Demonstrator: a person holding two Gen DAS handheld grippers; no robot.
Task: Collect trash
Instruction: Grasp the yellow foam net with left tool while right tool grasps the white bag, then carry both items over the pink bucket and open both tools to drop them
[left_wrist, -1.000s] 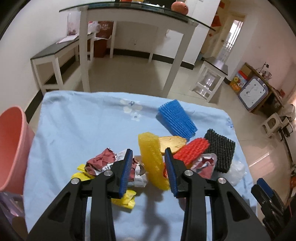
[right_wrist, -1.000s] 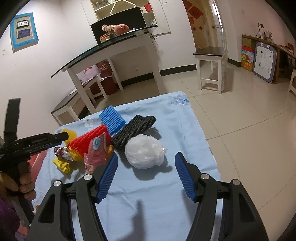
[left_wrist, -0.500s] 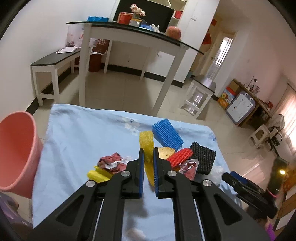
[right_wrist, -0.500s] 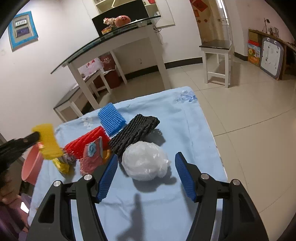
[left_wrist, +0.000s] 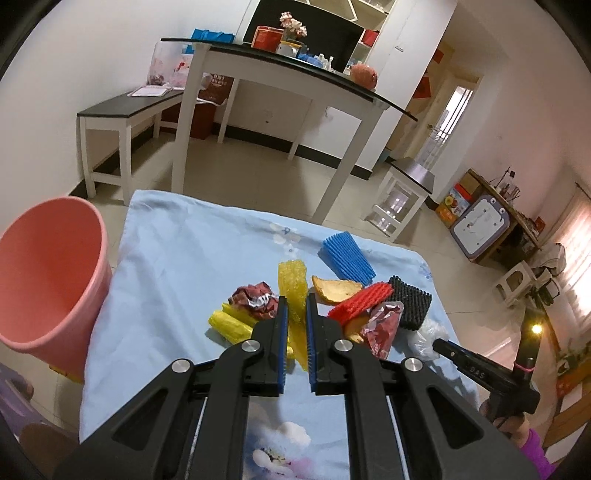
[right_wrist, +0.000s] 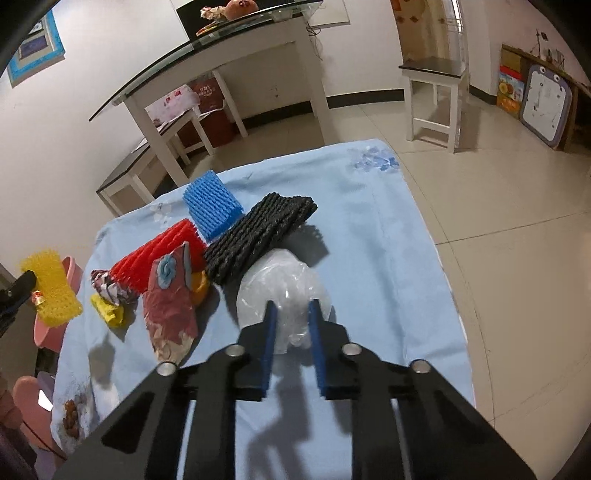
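I have the left gripper (left_wrist: 294, 334) clamped on the yellow foam net (left_wrist: 293, 291), gripping it low so most of its length stands up clear above the jaws, which should let it drop freely once I am over the pink bin (left_wrist: 51, 273). That bin sits off the left edge of the table (left_wrist: 177, 266), close enough to save a long carry. From the right wrist view the net hangs well apart from the pile, lifted off the blue cloth. The right gripper (right_wrist: 292, 328) has its jaws closing around the crumpled clear plastic bag (right_wrist: 284, 291); the bag bulges between the blue pads, and I think they already pinch it, though the film is pale and the contact is hard to read. I chose the bag because it lies nearest that hand, at the pile's edge, touching the black foam net (right_wrist: 258, 232). The red foam net (right_wrist: 159, 251), the blue foam net (right_wrist: 210, 208), the red wrapper (right_wrist: 170, 306) and the small yellow scrap (right_wrist: 109, 314) lie on the table, overlapping one another, awaiting collection.
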